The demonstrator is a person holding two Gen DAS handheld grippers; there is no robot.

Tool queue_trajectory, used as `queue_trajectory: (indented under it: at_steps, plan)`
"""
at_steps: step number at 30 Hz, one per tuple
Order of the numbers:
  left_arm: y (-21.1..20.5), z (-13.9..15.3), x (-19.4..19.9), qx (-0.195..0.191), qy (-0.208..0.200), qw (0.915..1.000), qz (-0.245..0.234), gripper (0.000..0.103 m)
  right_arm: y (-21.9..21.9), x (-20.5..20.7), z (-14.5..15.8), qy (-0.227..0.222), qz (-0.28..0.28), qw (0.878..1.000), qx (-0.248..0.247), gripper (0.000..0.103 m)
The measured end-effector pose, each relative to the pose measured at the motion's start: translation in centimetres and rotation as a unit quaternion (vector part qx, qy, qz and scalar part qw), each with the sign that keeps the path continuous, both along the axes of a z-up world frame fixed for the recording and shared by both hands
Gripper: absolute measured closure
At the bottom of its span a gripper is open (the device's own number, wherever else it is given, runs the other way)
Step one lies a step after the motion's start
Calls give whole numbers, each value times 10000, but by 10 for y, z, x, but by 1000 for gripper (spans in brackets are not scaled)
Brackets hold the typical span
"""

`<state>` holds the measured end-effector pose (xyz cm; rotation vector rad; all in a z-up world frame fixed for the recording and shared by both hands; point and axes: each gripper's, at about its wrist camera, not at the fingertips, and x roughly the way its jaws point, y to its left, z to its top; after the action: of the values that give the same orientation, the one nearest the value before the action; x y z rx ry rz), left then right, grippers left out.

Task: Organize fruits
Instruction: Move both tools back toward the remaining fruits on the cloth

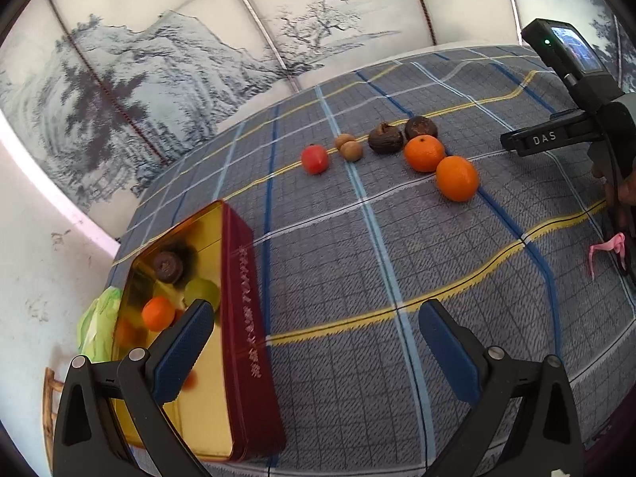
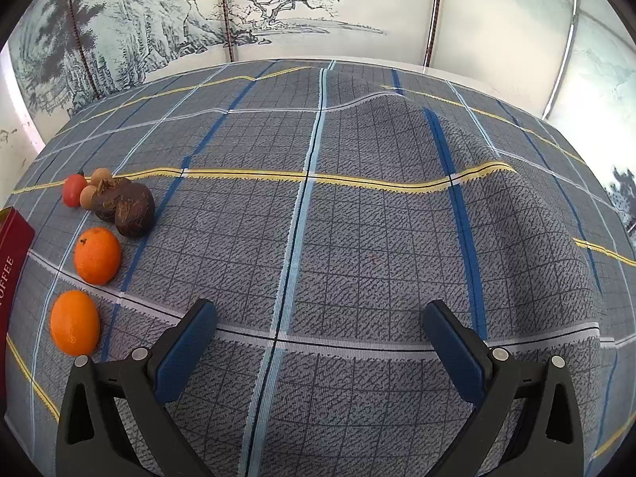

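Inside the dark red, gold-lined tin box sit three fruits already; on the grey checked tablecloth seven wait, including two round oranges. Left gripper and right gripper gape wide, empty.

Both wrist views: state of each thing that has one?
left gripper: open, empty, above the tin's edge
right gripper: open, empty, over bare cloth
tin box: lid off, partly filled with fruit
two oranges: loose on the cloth, outside the tin
two dark fruits: loose, touching
tablecloth: rumpled
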<state>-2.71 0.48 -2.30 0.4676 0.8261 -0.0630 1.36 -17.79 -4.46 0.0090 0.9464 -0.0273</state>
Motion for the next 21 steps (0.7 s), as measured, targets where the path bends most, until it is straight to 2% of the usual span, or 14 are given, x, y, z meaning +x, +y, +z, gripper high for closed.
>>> queue_trajectory:
  at_steps: [11,16,21]
  plan:
    - [-6,12,49,8,237,9941,-1057,1,0,0,0,-3,1,10000,0,0]
    - [-3,16,94,-14,494,9918,-1180,1,0,0,0,-4,0,10000,0,0]
    - [6,9,148,-85,880,9912,-989,1,0,0,0,-5,0,10000,3,0]
